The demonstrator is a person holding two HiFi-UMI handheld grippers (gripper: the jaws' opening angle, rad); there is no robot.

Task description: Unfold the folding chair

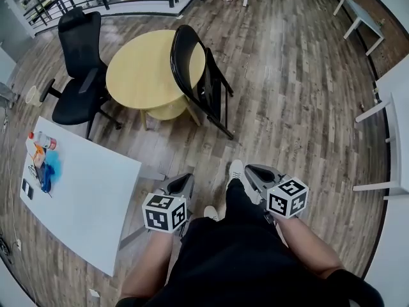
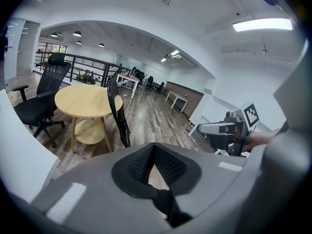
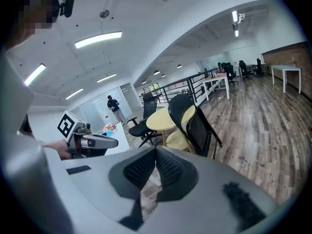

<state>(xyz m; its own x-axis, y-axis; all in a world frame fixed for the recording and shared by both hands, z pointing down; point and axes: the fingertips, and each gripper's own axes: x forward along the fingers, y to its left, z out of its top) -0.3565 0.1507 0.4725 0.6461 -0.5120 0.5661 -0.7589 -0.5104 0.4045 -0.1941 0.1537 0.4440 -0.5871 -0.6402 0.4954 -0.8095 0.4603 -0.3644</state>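
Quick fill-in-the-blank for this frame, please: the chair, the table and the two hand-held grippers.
The folding chair leaning against the round table is ____, not opened out.
The left hand-held gripper and right hand-held gripper both have jaws ____, holding nothing.
The office chair beside that table is coloured ____.
Missing words: folded; shut; black.

**Folding chair** [image 1: 208, 88], centre: black frame with a slight gloss, panels matt. **Round table** [image 1: 137, 75] — pale wood, smooth, satin. **Floor** [image 1: 294, 88]: grained wood planks, low sheen. **Office chair** [image 1: 73, 104], upper left: matt black cloth. **White surface** [image 1: 89, 184], lower left — smooth, matt.
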